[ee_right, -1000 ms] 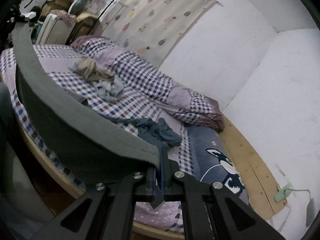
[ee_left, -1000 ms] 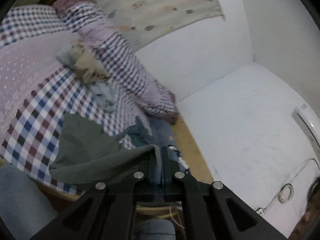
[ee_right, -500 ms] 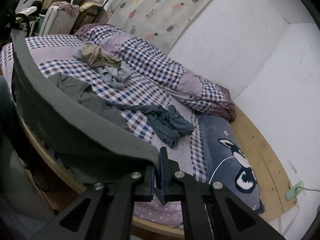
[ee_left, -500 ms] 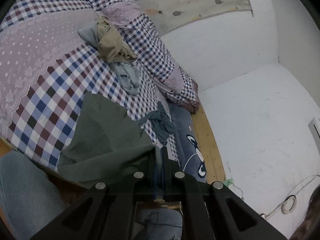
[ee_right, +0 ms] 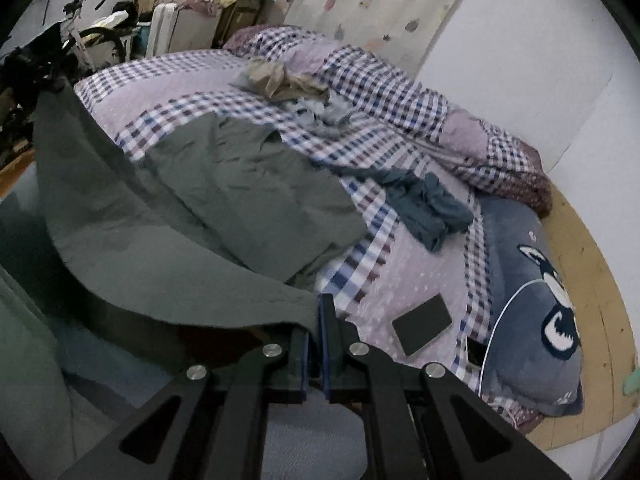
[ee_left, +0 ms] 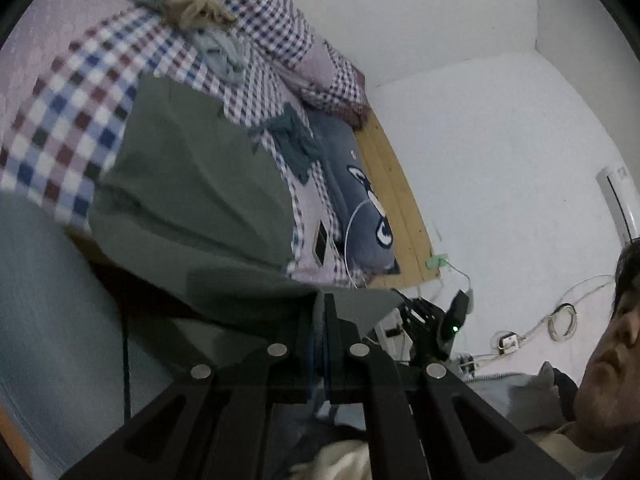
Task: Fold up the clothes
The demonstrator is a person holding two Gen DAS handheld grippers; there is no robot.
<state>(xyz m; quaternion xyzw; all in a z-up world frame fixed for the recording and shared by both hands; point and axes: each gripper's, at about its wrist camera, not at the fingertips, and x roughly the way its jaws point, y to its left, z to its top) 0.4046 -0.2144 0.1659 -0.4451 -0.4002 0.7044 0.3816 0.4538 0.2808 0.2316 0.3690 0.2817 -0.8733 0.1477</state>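
An edge of the green garment is pinched in the closed fingers of the left gripper and the right gripper; from both, the cloth is spread leftward and upward onto the bed.

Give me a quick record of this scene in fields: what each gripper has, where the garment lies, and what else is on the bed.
left gripper: shut on the green garment's edge
right gripper: shut on the same garment's edge
green garment: near edge lifted, the rest lying on the checked bedspread
other clothes: teal piece, tan piece, pale blue piece, all crumpled
phone: flat on the bedspread, near the dog cushion
fold: not yet made
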